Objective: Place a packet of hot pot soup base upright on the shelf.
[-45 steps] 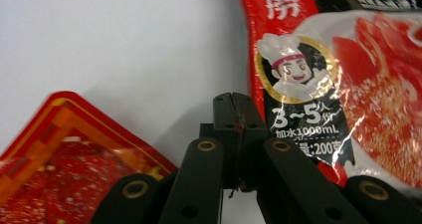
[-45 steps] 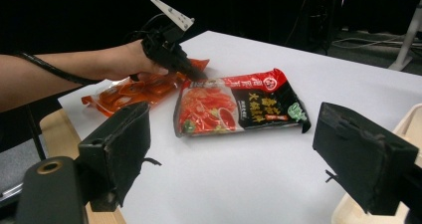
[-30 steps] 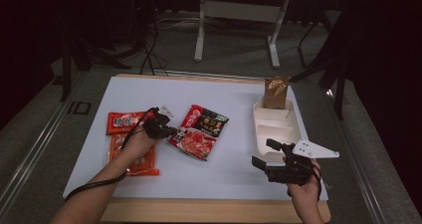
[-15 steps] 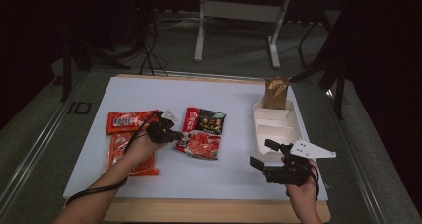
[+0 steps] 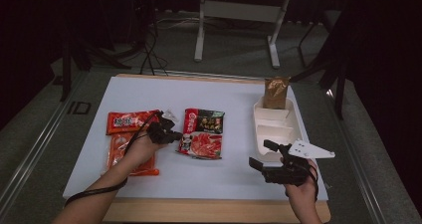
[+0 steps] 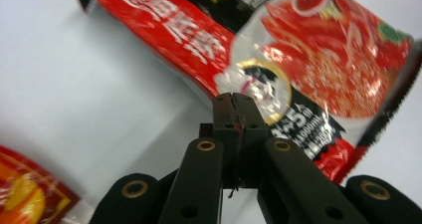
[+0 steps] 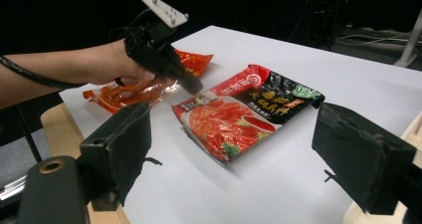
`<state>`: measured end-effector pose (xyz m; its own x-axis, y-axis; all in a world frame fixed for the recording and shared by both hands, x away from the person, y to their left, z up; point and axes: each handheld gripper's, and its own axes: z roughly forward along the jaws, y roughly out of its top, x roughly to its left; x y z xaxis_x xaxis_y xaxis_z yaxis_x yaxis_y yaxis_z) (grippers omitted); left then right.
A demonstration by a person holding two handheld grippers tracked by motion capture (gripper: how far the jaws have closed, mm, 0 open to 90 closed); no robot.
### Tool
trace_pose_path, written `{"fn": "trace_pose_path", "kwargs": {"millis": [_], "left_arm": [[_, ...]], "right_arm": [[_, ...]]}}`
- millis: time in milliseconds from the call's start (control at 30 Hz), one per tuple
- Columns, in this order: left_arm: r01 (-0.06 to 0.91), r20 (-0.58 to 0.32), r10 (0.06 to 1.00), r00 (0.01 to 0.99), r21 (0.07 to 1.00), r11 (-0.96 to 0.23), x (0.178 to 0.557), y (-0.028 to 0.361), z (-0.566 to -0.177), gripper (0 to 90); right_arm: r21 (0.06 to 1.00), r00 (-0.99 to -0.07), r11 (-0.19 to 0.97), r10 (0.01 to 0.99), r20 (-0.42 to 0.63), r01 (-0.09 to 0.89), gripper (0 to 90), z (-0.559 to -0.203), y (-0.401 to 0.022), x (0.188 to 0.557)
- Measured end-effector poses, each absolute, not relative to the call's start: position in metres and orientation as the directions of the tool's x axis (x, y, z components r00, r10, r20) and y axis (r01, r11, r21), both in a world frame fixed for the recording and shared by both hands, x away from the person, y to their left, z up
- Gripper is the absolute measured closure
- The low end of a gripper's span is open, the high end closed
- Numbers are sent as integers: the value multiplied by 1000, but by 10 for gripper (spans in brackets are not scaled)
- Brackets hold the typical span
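While nothing's gone wrong yet, this looks a bit dicey to me.

From the high view: the left tool (image 5: 174, 135) sits at the left edge of the red and black soup packet (image 5: 203, 133), which lies flat in the middle of the white surface (image 5: 239, 174). Two orange snack packets (image 5: 130, 121) lie just left of it, under and beside that forearm. The right tool (image 5: 263, 157) hangs near the front right, well apart from the packet, just beside the white compartment tray (image 5: 276, 129) with a brown pouch (image 5: 275, 91) at its far end. From up here I can't tell if the left one has actually got hold of anything.

Left gripper view clears that up some: the left tool (image 6: 233, 97) is pressed together, tips right at the packet's (image 6: 308, 59) edge by the round logo. Whether a sliver of foil is pinched between them, I can't tell. That's the risk, I reckon: a glossy, floppy bag caught by a corner could slip out on a lift, or the shut tips could just shove it along the surface.

Right gripper view: its own jaws are spread wide with nothing between them. It gives a low side-on look at the packet (image 7: 249, 114), slightly puffed, near corner lifted a touch, which the overhead hides. You also see the left tool (image 7: 191, 87) coming down at a slant onto the packet's edge. If it drags, the orange packets (image 7: 124, 92) next door might get nudged too.
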<state>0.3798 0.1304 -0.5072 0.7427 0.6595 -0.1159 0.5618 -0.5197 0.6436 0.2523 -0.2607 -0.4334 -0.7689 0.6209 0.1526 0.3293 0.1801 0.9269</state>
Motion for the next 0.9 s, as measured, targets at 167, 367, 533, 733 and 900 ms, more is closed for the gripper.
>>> {"fn": "trace_pose_path", "kwargs": {"millis": [167, 367, 533, 733, 900], "left_arm": [[571, -116, 696, 709, 673, -470, 392, 133, -496, 739], [581, -122, 729, 673, 698, -419, 410, 132, -487, 613], [593, -122, 751, 649, 699, -399, 426, 131, -487, 561], [610, -126, 773, 621, 697, -376, 443, 129, -496, 507], [642, -152, 792, 591, 683, -348, 453, 123, -508, 441]], "right_arm": [[926, -770, 182, 620, 153, 331, 156, -434, -261, 252], [922, -770, 190, 619, 155, 338, 156, -437, -260, 252], [919, -772, 195, 616, 156, 342, 156, -438, -259, 252], [918, -776, 205, 612, 151, 341, 156, -440, -258, 252], [915, -780, 216, 609, 146, 341, 156, -441, -257, 252]]}}
